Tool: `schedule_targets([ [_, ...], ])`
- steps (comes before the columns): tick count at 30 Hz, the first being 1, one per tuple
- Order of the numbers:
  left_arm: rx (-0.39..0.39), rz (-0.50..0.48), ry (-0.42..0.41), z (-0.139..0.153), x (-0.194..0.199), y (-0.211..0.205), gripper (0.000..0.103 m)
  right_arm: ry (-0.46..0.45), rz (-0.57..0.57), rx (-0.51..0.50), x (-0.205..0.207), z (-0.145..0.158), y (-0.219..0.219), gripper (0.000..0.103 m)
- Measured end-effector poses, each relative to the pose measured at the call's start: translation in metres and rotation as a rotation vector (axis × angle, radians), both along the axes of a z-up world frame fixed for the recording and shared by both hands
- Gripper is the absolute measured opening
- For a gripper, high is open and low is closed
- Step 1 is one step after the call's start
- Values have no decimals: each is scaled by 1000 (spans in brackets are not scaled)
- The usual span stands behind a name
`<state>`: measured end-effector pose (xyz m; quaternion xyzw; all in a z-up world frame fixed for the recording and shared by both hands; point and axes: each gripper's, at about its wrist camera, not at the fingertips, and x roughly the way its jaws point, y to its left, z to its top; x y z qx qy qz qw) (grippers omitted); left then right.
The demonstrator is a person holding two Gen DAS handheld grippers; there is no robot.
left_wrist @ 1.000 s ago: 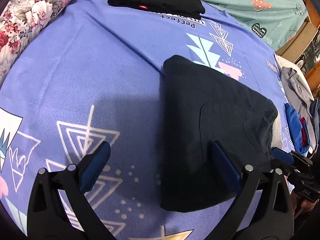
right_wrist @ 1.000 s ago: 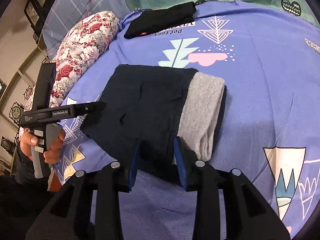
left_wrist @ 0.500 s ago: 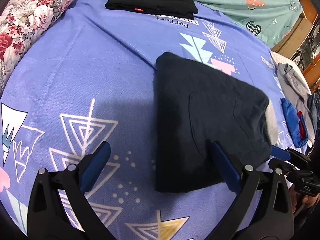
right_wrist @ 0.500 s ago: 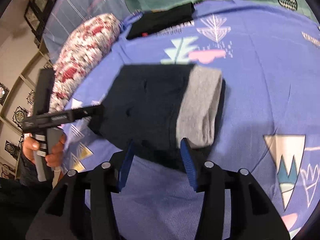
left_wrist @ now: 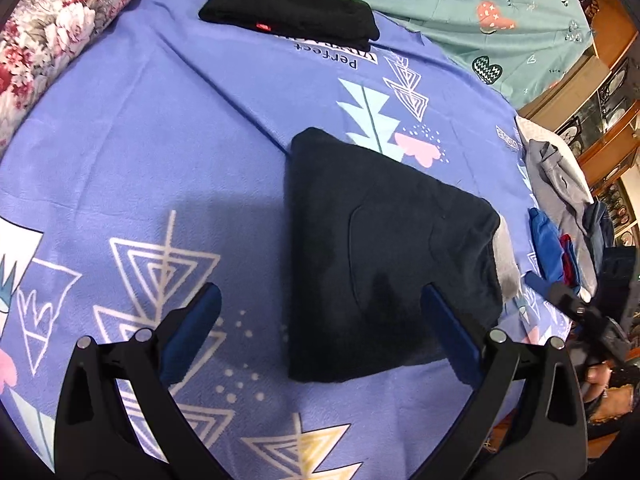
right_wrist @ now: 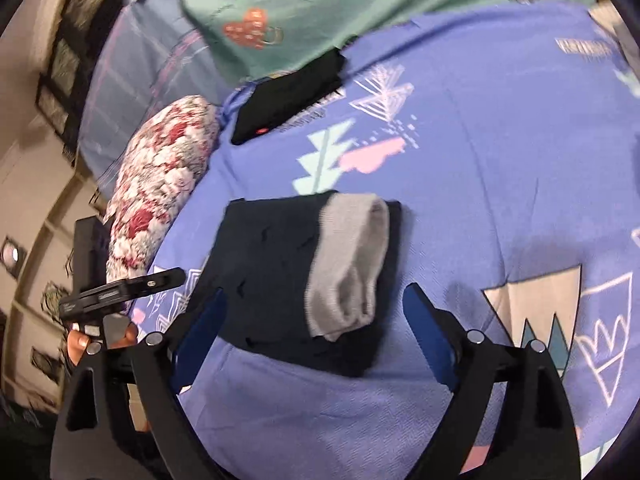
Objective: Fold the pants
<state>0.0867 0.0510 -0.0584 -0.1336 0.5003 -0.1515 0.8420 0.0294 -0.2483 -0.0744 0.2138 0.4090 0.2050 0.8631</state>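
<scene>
Right tongs (right_wrist: 316,320) drawn back off folded pants (right_wrist: 288,276), opening empty, left tongs (left_wrist: 320,320) wide, empty

Each claw (left_wrist: 320,332): black frame, 2 blue-padded fingers (left_wrist: 450,332), silver screws.

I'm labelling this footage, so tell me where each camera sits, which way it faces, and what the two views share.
Left wrist: sits on the left gripper, looking down along its open fingers at the folded dark pants on the purple bedsheet; the right gripper shows at the right edge.
Right wrist: sits on the right gripper, jaws opening and clear of the pants, grey lining showing; the person's hand and left gripper show at left.
Shared: the pants, bedsheet, folded black garment and floral pillow.
</scene>
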Motion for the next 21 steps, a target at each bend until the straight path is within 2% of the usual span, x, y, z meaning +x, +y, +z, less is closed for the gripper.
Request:
schedule_targets([
  [4,15,-8,18,-6,7,-6,101,33,-19,-16,8,-10,0,90],
  [9,63,-4,19,-11,19,-17,101,-6,-34,-101,18,-5,9,90],
  [12,54,15,22,-12,32,-19,101,6,-47,-131,33,-5,14,90],
  [15,32,3,57,-17,44,-21,101,70,-20,-65,47,-14,15,90],
  [17,9,-12,95,-23,47,-22,101,88,-10,-33,49,-18,14,90],
  [21,-2,-58,115,-27,46,-25,101,116,4,-2,47,-25,7,90],
])
